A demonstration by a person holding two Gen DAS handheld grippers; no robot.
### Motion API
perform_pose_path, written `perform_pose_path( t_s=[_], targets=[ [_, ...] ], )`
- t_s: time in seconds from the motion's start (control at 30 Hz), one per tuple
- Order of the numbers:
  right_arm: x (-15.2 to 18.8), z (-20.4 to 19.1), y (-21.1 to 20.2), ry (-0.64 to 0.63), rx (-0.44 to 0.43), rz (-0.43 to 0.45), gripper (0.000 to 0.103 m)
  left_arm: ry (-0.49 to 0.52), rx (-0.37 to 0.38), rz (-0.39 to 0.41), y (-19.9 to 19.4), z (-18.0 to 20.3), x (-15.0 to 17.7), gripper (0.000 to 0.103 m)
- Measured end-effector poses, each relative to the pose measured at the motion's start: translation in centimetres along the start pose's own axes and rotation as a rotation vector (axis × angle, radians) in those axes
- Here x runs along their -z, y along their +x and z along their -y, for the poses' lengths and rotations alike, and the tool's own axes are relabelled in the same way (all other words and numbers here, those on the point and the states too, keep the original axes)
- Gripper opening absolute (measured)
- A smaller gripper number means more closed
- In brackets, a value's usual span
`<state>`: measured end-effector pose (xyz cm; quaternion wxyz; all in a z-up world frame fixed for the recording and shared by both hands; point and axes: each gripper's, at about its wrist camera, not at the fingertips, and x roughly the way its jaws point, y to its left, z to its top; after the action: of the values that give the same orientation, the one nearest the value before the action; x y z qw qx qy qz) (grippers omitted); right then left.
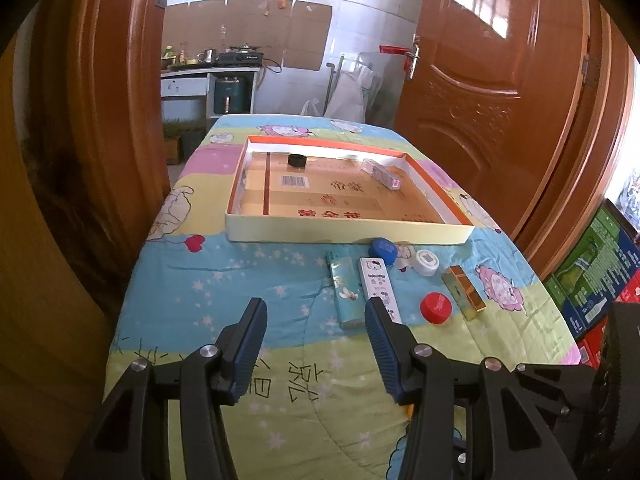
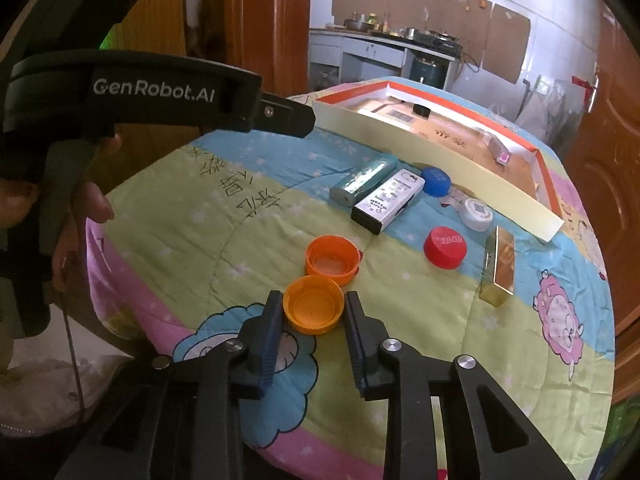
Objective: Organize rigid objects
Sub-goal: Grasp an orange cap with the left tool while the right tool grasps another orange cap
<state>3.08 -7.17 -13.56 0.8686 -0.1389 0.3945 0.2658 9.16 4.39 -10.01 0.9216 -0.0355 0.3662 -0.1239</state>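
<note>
A shallow cardboard tray point(image 1: 344, 232) point(image 2: 440, 152) lies on the quilt-covered table and holds a black cap point(image 1: 297, 159) and a clear box point(image 1: 380, 173). In front of it lie a teal lighter point(image 1: 345, 292), a white Hello Kitty lighter point(image 1: 378, 284), a blue cap point(image 1: 383, 251), a white cap point(image 1: 427, 262), a red cap point(image 1: 436, 308) and a gold box point(image 1: 463, 293). My left gripper point(image 1: 316, 312) is open and empty above the quilt, left of the lighters. My right gripper point(image 2: 313, 310) has its jaws on both sides of an orange cap point(image 2: 313, 309), close to its rim. A second orange cap point(image 2: 332, 260) lies just beyond.
The table's edges drop off left and right. A wooden door point(image 1: 492, 80) stands open at the right, with stacked cartons point(image 1: 596, 276) beside the table. The hand holding the left gripper point(image 2: 80, 208) shows at the left of the right wrist view.
</note>
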Motion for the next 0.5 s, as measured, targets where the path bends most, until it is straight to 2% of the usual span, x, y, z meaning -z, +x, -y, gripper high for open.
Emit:
perform_pose_path(
  t_s=[0.2,0.37,0.5],
  targets=[
    [0.6,1.4,-1.8,0.045,0.039,0.018,0.031,0.052,0.087,-0.009,0.0,1.5,0.8,0.051],
    [2.2,4.3,-3.2,0.15,0.088,0.011,0.031,0.15,0.16,-0.065,1.0,4.8,2.9,0.051],
    [3.2,6.4,-3.9,0.226,0.114,0.014,0.031,0.171,0.186,-0.109,2.4,6.2,4.1,0.051]
  ],
)
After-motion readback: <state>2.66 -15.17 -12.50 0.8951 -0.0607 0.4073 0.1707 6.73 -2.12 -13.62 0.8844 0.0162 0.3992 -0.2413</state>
